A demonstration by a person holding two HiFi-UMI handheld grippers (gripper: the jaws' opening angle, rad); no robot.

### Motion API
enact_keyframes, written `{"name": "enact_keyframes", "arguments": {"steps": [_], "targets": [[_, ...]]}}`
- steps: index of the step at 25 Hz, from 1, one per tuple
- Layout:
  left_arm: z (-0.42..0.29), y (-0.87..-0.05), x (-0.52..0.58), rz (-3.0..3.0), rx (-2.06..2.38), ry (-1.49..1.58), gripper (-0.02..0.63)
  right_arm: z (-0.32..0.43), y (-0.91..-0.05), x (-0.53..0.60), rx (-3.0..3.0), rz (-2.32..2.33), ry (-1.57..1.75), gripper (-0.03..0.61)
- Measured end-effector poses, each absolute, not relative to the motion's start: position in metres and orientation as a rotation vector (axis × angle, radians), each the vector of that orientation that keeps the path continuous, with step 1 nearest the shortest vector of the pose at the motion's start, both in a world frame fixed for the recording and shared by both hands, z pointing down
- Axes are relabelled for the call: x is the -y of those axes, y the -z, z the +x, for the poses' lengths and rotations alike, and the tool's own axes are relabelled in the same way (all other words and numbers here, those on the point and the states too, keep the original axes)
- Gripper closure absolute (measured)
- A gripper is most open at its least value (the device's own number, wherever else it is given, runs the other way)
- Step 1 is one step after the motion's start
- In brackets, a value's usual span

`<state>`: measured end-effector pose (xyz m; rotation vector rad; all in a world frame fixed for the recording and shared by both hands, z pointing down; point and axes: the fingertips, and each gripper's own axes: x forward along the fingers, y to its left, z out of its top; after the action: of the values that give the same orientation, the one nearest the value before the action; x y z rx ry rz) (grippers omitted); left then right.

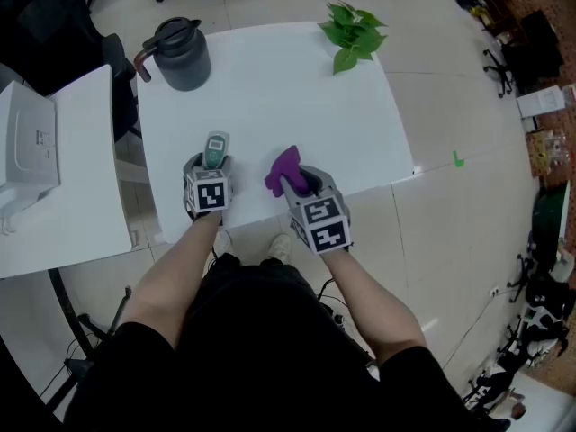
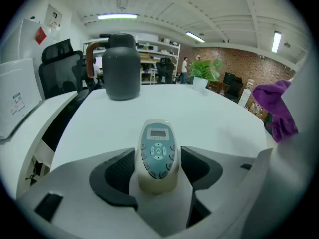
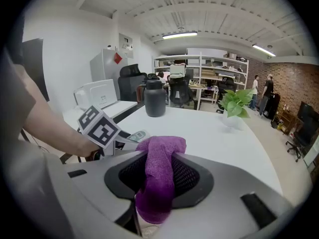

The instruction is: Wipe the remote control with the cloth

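A pale remote control (image 1: 216, 148) (image 2: 158, 153) with a teal button face lies flat on the white table (image 1: 270, 88), near its front edge. It sits between the jaws of my left gripper (image 1: 214, 162) (image 2: 158, 167). The pads flank it closely, and a thin gap shows beside the right pad, so the gripper reads as open. To its right, my right gripper (image 1: 297, 180) (image 3: 159, 176) is shut on a purple cloth (image 1: 283, 169) (image 3: 159, 183). The cloth drapes over and bulges past the jaws. In the right gripper view the remote (image 3: 134, 135) peeks out just left of the cloth.
A dark grey kettle (image 1: 180, 54) (image 2: 121, 66) stands at the table's far left corner. A green plant (image 1: 353, 30) (image 3: 234, 103) stands at the far right. A side table with a white device (image 1: 27, 147) lies to the left, with an office chair (image 1: 103, 57) behind it.
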<state>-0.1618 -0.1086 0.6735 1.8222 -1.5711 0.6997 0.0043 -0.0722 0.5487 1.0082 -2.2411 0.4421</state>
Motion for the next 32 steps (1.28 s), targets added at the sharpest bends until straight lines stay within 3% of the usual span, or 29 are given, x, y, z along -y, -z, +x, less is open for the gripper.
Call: {"name": "enact_keyframes", "arguments": {"steps": [4, 19, 24, 29, 32], "targets": [[-0.158, -0.660, 0.106, 1.853, 1.557, -0.686, 0.308, 0.007, -0.575, 0.092, 2.198, 0.977, -0.420, 0.434], [-0.162, -0.603, 0.072, 1.975, 1.526, -0.622, 0.318, -0.005, -0.659, 0.134, 2.022, 0.880, -0.412, 0.385], [-0.157, -0.580, 0.073, 2.051, 1.499, -0.572, 0.325, 0.000, -0.639, 0.127, 2.033, 0.942, -0.390, 0.351], [-0.166, -0.540, 0.065, 2.182, 1.478, -0.494, 0.384, -0.007, -0.573, 0.099, 2.155, 1.030, -0.363, 0.351], [-0.169, -0.507, 0.053, 2.293, 1.460, -0.453, 0.442, -0.024, -0.529, 0.071, 2.254, 1.067, -0.366, 0.431]]}}
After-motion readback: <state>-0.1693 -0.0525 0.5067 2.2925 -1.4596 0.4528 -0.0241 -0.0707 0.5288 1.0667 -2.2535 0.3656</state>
